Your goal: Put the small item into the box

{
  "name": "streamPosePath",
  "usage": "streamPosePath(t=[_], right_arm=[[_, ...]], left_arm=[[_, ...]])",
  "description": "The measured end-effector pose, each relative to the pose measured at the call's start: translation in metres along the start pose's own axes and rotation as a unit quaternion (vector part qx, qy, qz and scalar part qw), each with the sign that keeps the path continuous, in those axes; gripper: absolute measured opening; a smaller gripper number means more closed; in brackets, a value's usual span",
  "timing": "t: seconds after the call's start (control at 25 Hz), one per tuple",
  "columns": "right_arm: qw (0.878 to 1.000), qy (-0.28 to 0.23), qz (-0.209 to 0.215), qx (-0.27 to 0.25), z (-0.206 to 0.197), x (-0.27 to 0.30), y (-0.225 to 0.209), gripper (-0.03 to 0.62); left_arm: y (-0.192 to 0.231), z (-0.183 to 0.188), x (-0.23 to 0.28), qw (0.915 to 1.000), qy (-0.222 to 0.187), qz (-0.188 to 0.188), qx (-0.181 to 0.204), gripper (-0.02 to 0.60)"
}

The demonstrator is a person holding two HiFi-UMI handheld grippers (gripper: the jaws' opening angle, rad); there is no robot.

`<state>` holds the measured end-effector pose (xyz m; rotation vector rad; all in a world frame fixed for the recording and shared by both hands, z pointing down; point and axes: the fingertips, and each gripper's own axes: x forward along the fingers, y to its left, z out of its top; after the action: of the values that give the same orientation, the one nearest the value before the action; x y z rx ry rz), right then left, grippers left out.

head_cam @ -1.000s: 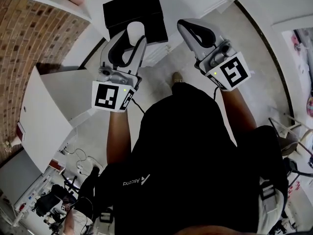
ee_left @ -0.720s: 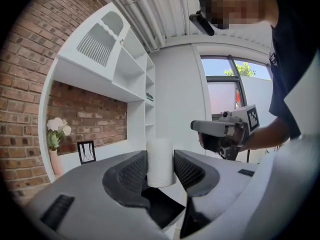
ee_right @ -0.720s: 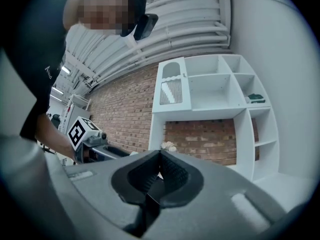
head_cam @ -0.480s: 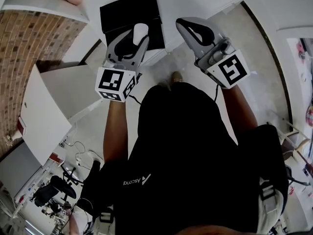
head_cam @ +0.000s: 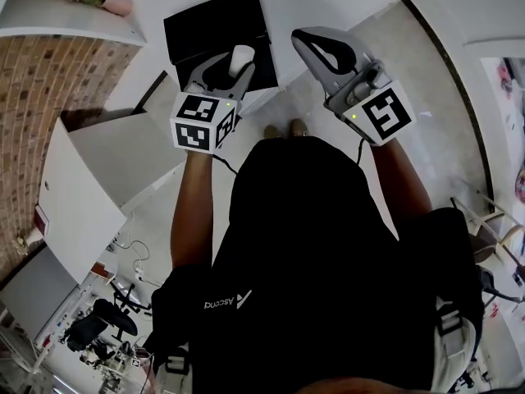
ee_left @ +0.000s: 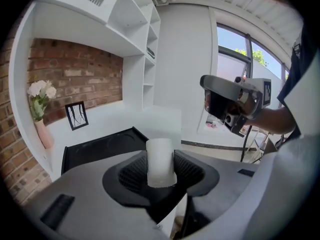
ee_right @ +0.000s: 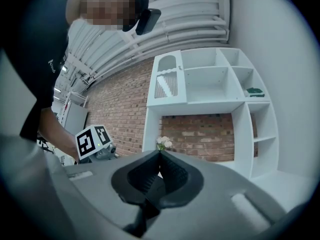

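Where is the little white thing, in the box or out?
Out. The left gripper clamps the small white item between its jaws; the black box lies beyond it.

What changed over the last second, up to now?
The left tool moved forward toward the black box and rolled a little, keeping its grip on the white item. The right tool stayed shut, empty and about where it was.

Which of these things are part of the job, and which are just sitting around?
Part of the job:
- white cylinder, clamped in the left gripper
- black box, where it should go
- right gripper, shut and empty

Just sitting around:
- vase of flowers
- small picture frame
- white shelves
- brick wall
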<state>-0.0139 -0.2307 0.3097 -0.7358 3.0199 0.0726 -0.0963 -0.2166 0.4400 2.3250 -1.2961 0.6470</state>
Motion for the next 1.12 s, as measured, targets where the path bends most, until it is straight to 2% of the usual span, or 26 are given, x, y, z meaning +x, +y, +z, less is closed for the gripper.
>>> streamPosePath(t=[0.36, 0.68, 1.12], right_arm=[[1.0, 0.008, -0.007, -0.003, -0.005, 0.008, -0.003, 0.002], [1.0, 0.009, -0.008, 0.0, -0.011, 0.012, -0.004, 0.0], [1.0, 0.016, -0.026, 0.007, -0.018, 0.006, -0.014, 0.002]], left_arm=[[0.011, -0.032, 0.028, 0.9952, 0.093, -0.019, -0.022, 0.164], [0.015, -0.061, 0.05, 0.985, 0.167, -0.038, -0.022, 0.164], [0.018, -0.081, 0.071, 0.9727, 0.224, -0.061, -0.016, 0.164]])
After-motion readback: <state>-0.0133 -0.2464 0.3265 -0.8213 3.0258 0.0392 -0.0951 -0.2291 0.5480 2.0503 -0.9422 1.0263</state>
